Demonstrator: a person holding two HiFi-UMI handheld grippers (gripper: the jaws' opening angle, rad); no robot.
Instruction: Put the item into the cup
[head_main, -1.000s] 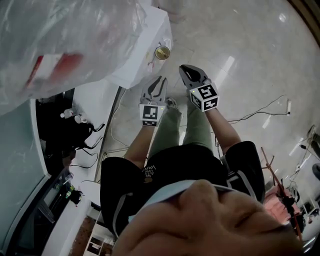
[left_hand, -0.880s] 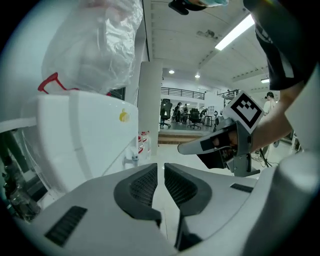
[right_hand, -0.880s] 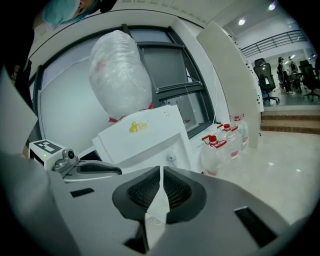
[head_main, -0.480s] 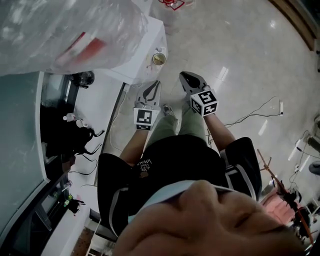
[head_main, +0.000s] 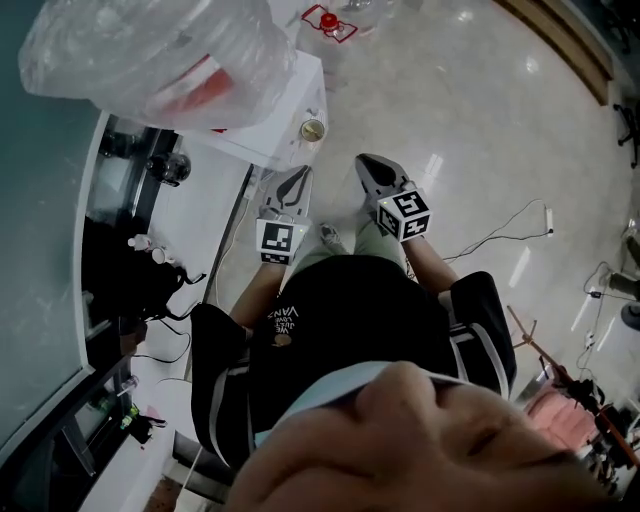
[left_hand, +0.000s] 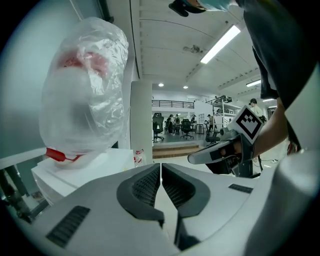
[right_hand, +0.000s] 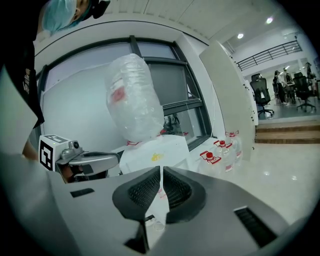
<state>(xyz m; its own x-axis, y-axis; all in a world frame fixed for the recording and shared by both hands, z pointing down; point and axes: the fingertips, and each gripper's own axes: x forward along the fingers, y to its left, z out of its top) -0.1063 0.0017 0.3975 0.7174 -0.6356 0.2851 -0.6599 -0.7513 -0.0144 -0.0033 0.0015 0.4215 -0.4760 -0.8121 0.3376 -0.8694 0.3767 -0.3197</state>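
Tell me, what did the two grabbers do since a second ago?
The left gripper closed its jaws on nothing; a second ago they stood apart. The right gripper stayed shut and empty beside it, and the cup stayed on the white table, untouched.

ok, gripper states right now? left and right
Left gripper: closed, jaws together, nothing between them.
Right gripper: closed, jaws together, holding nothing.
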